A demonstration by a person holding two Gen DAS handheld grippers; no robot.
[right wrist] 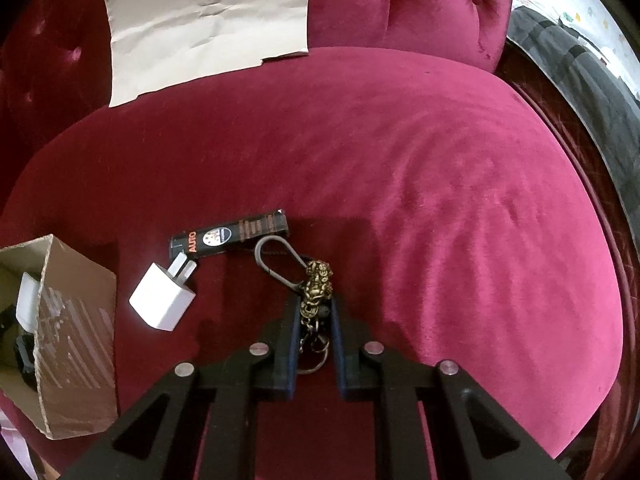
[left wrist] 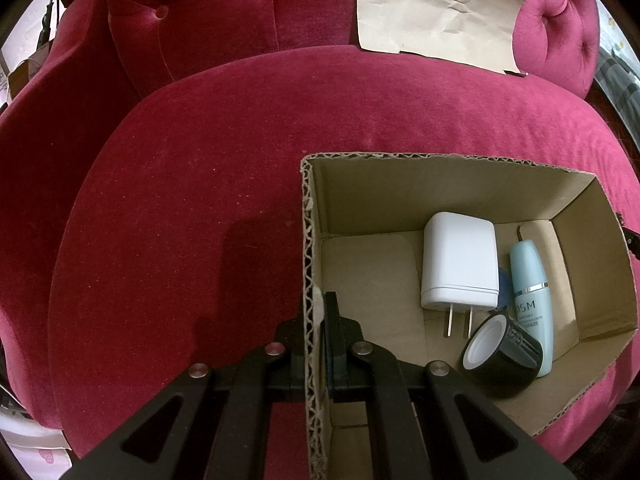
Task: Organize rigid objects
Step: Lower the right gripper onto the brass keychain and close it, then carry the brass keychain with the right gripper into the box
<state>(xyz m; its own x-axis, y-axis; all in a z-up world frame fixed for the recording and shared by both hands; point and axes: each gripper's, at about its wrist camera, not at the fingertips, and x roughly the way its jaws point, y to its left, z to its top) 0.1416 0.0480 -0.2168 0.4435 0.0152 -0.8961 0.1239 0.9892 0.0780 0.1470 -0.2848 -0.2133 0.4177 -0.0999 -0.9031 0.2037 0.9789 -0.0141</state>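
- Left gripper [left wrist: 314, 322]: jaws closed tight on the near-left wall of the cardboard box [left wrist: 452, 164], one finger outside the wall and one inside.
- The box sits open-topped on the red velvet seat [left wrist: 200, 200].
- Box contents: a white charger [left wrist: 458, 266] lying flat with its prongs toward the camera; a pale blue bottle [left wrist: 530, 300] lying just beside it on the right; a black cap with a white lining [left wrist: 502, 356] on its side, touching the bottle's lower end. A small blue item shows between charger and bottle; it is too hidden to identify.
- Right gripper [right wrist: 316, 308]: jaws drawn in narrow on a keychain [right wrist: 318, 286] with a brass charm, grey carabiner and rings; the chain runs between the pads.
- On the seat left of the keychain: a black tube [right wrist: 230, 236] marked "AUTO" and a second white charger [right wrist: 162, 300], prongs touching the tube.
- A sheet of brown paper [right wrist: 208, 12] leans on the backrest.
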